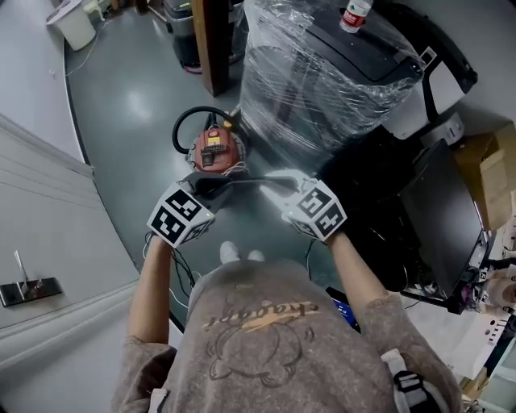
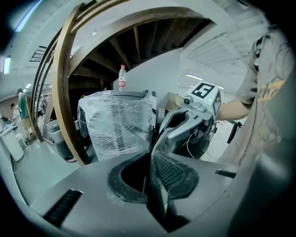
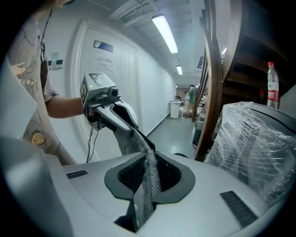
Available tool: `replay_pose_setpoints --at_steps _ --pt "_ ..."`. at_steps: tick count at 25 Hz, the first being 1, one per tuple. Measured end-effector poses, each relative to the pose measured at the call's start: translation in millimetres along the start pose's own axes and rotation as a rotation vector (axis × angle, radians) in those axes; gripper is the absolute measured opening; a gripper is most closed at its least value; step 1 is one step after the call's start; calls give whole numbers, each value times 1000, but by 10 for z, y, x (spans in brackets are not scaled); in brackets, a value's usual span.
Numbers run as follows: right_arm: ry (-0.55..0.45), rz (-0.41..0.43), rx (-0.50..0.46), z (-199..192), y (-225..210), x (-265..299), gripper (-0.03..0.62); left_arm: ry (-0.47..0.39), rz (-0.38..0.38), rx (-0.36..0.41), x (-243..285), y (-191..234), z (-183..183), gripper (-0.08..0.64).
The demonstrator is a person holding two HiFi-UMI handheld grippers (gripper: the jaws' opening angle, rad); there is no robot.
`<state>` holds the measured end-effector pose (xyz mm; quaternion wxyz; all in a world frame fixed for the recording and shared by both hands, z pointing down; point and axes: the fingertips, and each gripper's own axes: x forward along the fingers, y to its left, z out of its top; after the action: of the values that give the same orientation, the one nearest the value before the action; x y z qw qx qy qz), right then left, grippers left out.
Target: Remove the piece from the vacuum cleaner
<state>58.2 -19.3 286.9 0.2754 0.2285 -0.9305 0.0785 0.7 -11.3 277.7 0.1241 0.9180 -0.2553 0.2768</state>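
The red vacuum cleaner (image 1: 214, 149) with its black hose (image 1: 187, 123) stands on the grey floor. Above it a grey mesh fabric piece (image 1: 242, 184) is stretched between my two grippers. My left gripper (image 1: 208, 192) is shut on the piece's left end and my right gripper (image 1: 284, 184) on its right end. In the left gripper view the mesh piece (image 2: 158, 183) runs out from between the jaws toward the right gripper (image 2: 172, 130). The right gripper view shows the mesh piece (image 3: 148, 180) pinched between the jaws and leading to the left gripper (image 3: 132, 127).
A large machine wrapped in plastic film (image 1: 322, 73) stands just behind the vacuum, with a bottle (image 1: 355, 14) on top. A wooden post (image 1: 211, 44) rises beside it. Black equipment (image 1: 435, 218) and a cardboard box (image 1: 496, 173) are at right, a white wall (image 1: 48, 210) at left.
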Motion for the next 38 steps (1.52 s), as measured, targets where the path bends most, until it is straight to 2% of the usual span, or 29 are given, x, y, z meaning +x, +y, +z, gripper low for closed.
replay_pose_setpoints --at_steps 6,11,24,38 --pt "-107 -61 94 46 -6 -221 41 -112 -15 -61 -45 -121 161 43" --pt "-181 -110 138 6 -27 -228 44 -140 -17 -91 -14 -127 118 44" --pt "-221 -115 192 -235 20 -154 46 -146 -6 -89 110 -182 -87 44" --pt "-217 -116 228 -158 -1 -73 46 -169 30 -109 48 -120 -112 44"
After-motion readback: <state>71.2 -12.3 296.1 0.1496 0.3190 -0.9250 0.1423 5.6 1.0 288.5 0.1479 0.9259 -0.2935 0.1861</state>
